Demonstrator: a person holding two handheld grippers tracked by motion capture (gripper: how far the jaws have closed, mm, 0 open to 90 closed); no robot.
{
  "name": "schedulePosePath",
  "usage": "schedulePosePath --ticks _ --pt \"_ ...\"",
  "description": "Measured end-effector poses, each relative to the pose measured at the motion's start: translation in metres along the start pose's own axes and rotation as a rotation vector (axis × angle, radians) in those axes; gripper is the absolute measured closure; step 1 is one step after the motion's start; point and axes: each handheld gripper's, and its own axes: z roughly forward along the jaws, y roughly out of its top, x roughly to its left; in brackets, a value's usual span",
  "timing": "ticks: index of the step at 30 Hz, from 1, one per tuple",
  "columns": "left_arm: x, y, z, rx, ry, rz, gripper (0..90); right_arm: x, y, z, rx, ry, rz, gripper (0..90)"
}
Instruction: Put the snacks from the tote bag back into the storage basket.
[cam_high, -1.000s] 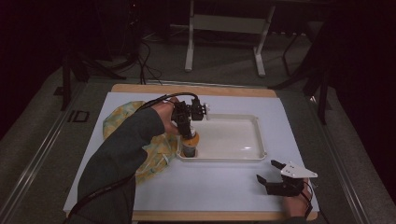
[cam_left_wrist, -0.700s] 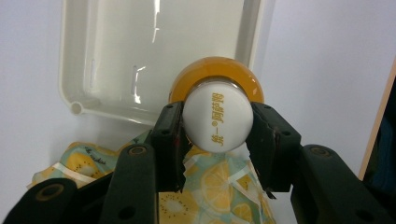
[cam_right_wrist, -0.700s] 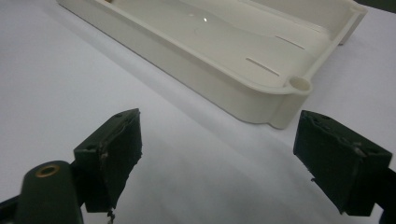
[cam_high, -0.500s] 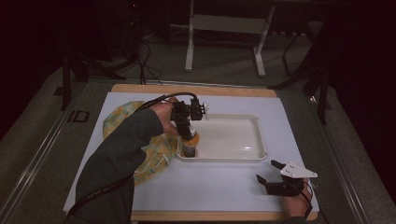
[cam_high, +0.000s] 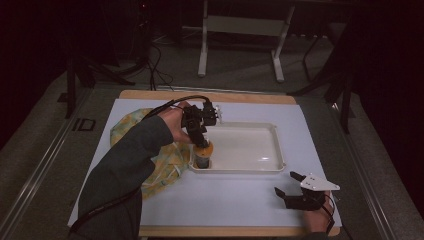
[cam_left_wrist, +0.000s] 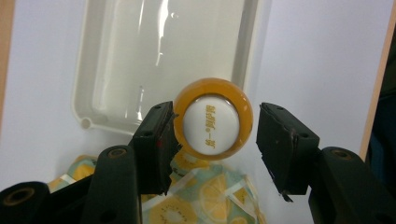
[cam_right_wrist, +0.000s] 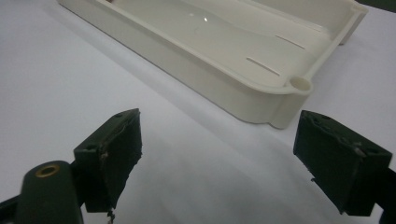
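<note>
Around your work area
You have a white sheet (cam_high: 240, 200) over a wooden tabletop (cam_high: 150, 95), dark floor cables (cam_high: 155, 60) beyond it, and a metal stand (cam_high: 240, 30) behind.

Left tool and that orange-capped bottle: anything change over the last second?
Little visibly changed. The left tool hovers over the bottle at the tray's near-left corner as before; its jaws now stand open, one touching the cap. The right tool, cloth and tray stayed put.
</note>
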Motion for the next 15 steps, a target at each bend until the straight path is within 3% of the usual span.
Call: schedulePosePath --ticks 12,13,15 --pt "-0.003 0.0 -0.007 -0.086 0.027 -0.001 44.3 0.0 0.0 0.0 0.0 0.0 0.002 15.0" --pt "-0.004 -0.001 -0.009 -0.115 0.04 -0.006 44.3 0.0 0.0 0.0 -0.001 0.0 0.002 15.0" --pt "-0.005 -0.004 -0.012 -0.175 0.028 -0.015 42.8 0.0 0.0 0.0 -0.002 0.0 0.002 15.0"
